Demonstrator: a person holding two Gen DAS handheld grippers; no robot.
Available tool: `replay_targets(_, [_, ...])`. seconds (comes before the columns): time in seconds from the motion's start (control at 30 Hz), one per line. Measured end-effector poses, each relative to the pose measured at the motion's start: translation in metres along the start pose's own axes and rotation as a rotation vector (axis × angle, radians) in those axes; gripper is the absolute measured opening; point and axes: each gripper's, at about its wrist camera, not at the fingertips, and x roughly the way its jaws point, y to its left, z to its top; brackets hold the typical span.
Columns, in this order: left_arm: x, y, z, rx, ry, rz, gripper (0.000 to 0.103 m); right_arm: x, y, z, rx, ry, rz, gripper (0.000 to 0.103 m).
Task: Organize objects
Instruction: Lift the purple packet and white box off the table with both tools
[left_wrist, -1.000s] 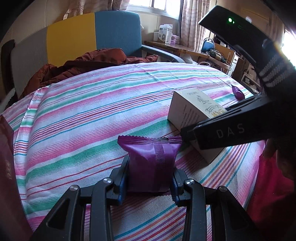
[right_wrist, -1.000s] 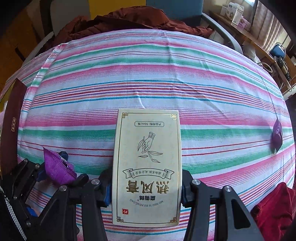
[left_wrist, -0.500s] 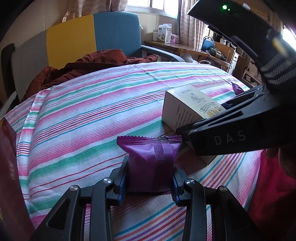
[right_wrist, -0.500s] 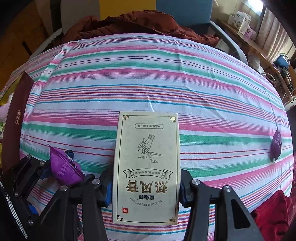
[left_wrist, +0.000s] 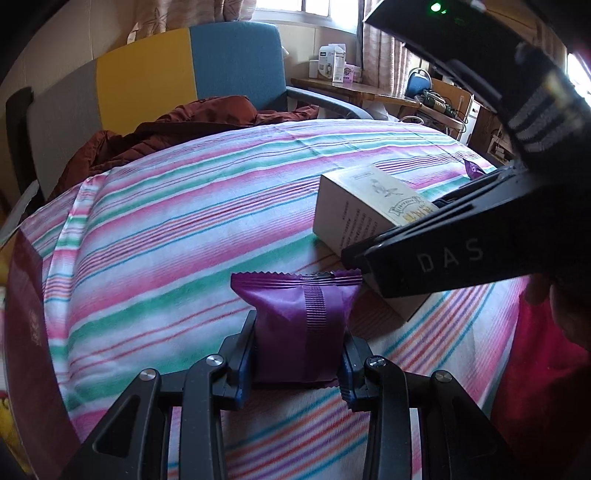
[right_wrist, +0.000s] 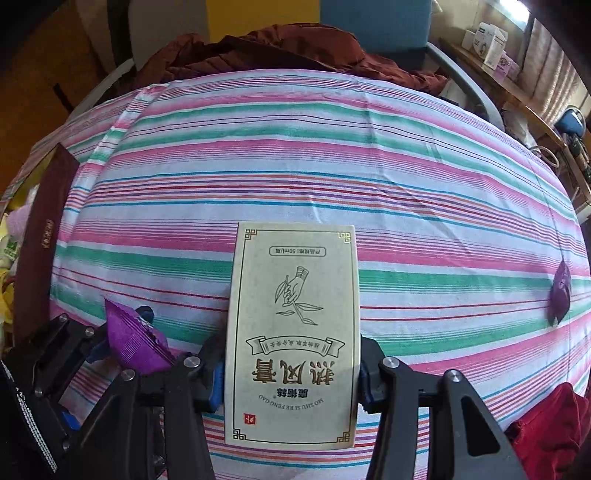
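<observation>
Two claws are at work over the striped bedspread (right_wrist: 332, 155), side by side and nearly touching, each with something gripped. To my eye the step in hand is carrying both items to wherever they are to be gathered, though no bin or tray shows, so I cannot say where that is. To do it well, the person should keep the claws from knocking together, since the right one crosses just above the packet's top edge in the left view; lifting one hand clear before moving the other would be wise. The packet is soft and crinkly, so a gentle, steady squeeze suits it, while the carton is stiff but could slip or dent if pinched harder. The left claw (left_wrist: 298, 360) is closed narrow on a purple snack packet (left_wrist: 301, 325), its blue pads pressing the packet's two sides, and its jaws have just been closing a little tighter on it. The right claw (right_wrist: 291, 380) stands about half open, clamped across the width of a cream carton (right_wrist: 293, 332) with printed characters, which lies flat along the fingers, low over the bed. A second purple packet (right_wrist: 560, 291) sits on the bedspread well off to the right, untouched.
</observation>
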Motion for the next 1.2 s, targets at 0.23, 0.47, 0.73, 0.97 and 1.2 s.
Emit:
replay_targets(0.23, [-0.014,0.002,-0.012,0.015,0.008,0.043,0.037,0.004,0.011,-0.002,-0.044,0.005,-0.021,0.051])
replay_targets(0.47, [-0.032,0.005,-0.02,-0.006,0.027,0.08,0.036,0.004,0.014,-0.001,-0.06,-0.003,-0.038,0.052])
replay_targets(0.73, [-0.073,0.013,-0.022,-0.049,-0.022,0.099,0.036,0.005,0.014,-0.002,-0.071,-0.009,-0.053,0.052])
replay_targets(0.97, [-0.119,0.034,-0.015,-0.098,-0.095,0.159,0.036,0.004,0.017,-0.003,-0.077,-0.004,-0.051,0.052])
replay_targets(1.2, [-0.167,0.067,-0.017,-0.17,-0.169,0.233,0.036,0.0,0.045,-0.003,-0.109,0.011,-0.007,0.052])
